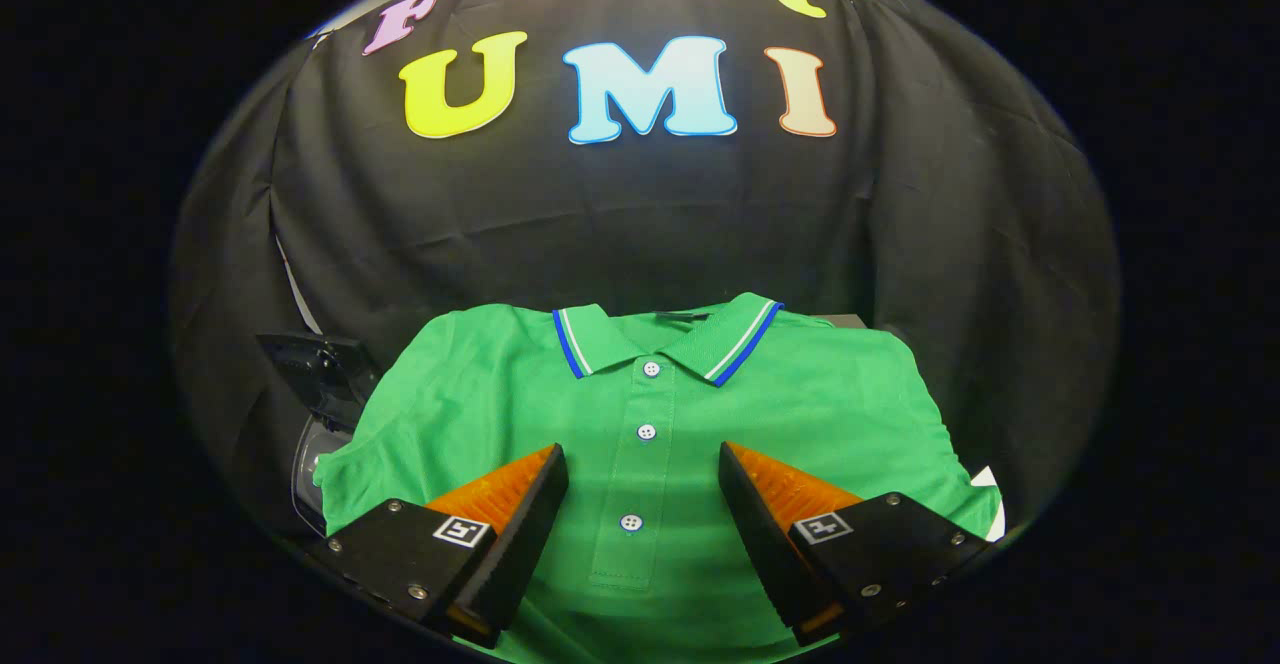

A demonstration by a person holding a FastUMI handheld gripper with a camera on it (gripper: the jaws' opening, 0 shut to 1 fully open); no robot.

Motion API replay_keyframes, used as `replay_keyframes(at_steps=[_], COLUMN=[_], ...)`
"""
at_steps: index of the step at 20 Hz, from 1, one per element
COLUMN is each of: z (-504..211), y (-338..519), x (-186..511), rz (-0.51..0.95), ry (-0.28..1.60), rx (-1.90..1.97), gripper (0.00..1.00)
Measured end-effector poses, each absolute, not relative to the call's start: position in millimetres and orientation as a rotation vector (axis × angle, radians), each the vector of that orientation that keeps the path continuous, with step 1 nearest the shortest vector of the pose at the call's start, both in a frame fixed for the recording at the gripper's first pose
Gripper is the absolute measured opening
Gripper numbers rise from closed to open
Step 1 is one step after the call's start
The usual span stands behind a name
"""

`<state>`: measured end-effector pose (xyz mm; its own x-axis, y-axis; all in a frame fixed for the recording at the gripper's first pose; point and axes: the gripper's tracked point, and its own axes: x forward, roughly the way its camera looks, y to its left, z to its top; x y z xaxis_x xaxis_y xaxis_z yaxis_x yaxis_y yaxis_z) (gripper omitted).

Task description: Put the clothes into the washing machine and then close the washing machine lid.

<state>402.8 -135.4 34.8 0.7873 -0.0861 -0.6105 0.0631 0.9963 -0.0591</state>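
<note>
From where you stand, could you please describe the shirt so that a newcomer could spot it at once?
Look below the black cloth wall: a green polo shirt lies spread flat, collar towards the wall. The open tool hovers over its button placket. Its blue-and-white striped collar and white buttons set it apart from the dark object beside its sleeve.

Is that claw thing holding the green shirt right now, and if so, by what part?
Nothing is held. The claw is open, its fingers spread apart above the green polo shirt with a blue-and-white striped collar, either side of its button placket.

A recording booth: black cloth wall [640, 224] draped behind a laid-out polo shirt [800, 414]
</note>
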Motion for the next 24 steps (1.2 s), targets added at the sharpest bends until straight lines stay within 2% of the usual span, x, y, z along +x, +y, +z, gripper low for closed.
replay_keyframes(at_steps=[2, 4, 9, 10, 11, 15, 18, 24], z=[37.8, 35.9, 38.6, 38.7, 39.5, 46.3, 74.5, 122.2], y=[-135.2, -135.0, -131.8, -131.6, -129.6, -126.8, -120.3, -92.0], x=[401.3, 400.7, 397.5, 397.8, 396.7, 394.1, 380.4, 338.8], rz=[-0.067, -0.054, -0.068, -0.061, -0.067, -0.092, -0.1, -0.097], ry=[0.654, 0.648, 0.636, 0.631, 0.626, 0.602, 0.485, 0.285], rx=[-0.029, -0.024, -0.02, -0.055, -0.083, -0.027, 0.083, 0.022], gripper=[0.94, 0.86, 0.17, 0.13, 0.03, 0.0, 0.0, 0.0])
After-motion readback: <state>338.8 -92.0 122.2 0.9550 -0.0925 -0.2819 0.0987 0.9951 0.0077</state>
